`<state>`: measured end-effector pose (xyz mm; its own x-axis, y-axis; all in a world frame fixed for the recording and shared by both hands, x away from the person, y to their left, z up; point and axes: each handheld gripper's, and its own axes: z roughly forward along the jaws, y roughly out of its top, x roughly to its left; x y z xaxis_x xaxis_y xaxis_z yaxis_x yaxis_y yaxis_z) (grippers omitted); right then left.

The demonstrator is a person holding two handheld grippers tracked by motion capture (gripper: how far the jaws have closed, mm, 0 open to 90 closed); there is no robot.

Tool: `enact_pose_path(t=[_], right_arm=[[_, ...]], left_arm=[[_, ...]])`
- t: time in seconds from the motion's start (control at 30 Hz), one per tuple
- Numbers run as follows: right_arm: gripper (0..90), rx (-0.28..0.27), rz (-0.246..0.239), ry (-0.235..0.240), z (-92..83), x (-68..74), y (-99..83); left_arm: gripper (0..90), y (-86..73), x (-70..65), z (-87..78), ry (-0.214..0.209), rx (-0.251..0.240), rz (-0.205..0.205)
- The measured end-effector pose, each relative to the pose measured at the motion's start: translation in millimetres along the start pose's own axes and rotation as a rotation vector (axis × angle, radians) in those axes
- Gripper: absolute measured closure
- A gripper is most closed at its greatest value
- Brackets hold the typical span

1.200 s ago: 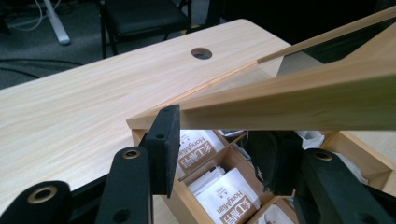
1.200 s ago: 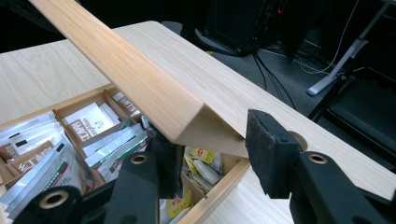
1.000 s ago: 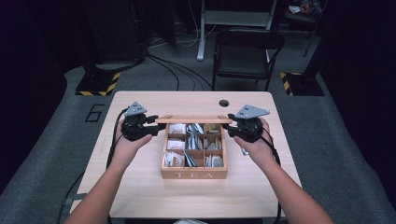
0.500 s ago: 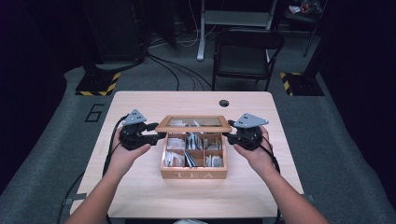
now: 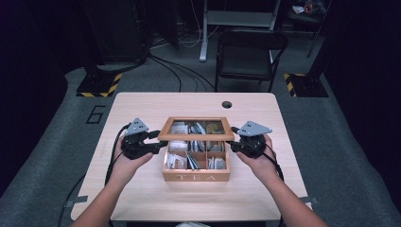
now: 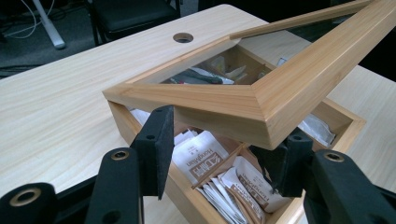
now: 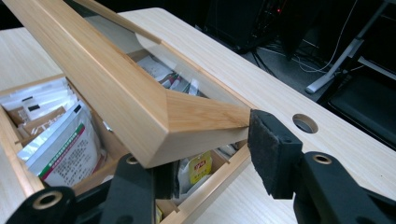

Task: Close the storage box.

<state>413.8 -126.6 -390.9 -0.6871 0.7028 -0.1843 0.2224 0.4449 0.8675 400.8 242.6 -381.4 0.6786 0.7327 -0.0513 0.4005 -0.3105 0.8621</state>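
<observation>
From above: wooden tea box near the middle of the table, front wall lettered TEA, compartments packed with sachets. Glass-paned lid hinged at the back and tilted half open, its front rail raised clear of the box. Left gripper at the lid's left front corner, right gripper at the right front corner, both at about the same height. Along the left gripper: jaws spread wide, bracketing the mitred corner of the lid, one pad against the front rail's lower edge, the other tucked beneath the side rail; probably a hold on the frame, though more cradle than hard pinch. Sachets lying directly underneath, some standing high. Along the right gripper: one pad pressed to the end of the lid, the other jaw mostly hidden below the frame, so firmness of grip hard to judge. Box rim just under the jaws. Best handled by moving both corners together at equal height, following the hinge arc without twisting the frame. Slow near the rim, watching for pinched sachets and for jaws trapped between lid and box.
</observation>
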Motion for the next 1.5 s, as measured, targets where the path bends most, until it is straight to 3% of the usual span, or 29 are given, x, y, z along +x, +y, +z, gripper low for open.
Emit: enact_pose_path(t=[0.63, 1.13, 1.33, 1.5], right_arm=[[47.8, 0.008, 0.038, 0.047, -10.9, 12.6, -17.3], [44.7, 0.043, 0.023, 0.072, -15.2, 21.9, -26.2], [44.7, 0.045, 0.002, 0.059, -15.4, 26.2, -30.5], [44.7, 0.036, 0.015, 0.055, -15.0, 27.7, -33.8]], left_arm=[[48.1, -21.9, -6.5, 2.7, -0.011, 0.018, 0.004], [44.2, -35.4, -13.6, 0.8, -0.037, 0.039, 0.014], [43.4, -41.4, -17.4, -2.7, -0.056, 0.044, -0.032], [48.5, -46.7, -23.7, -1.7, -0.065, 0.065, -0.037]])
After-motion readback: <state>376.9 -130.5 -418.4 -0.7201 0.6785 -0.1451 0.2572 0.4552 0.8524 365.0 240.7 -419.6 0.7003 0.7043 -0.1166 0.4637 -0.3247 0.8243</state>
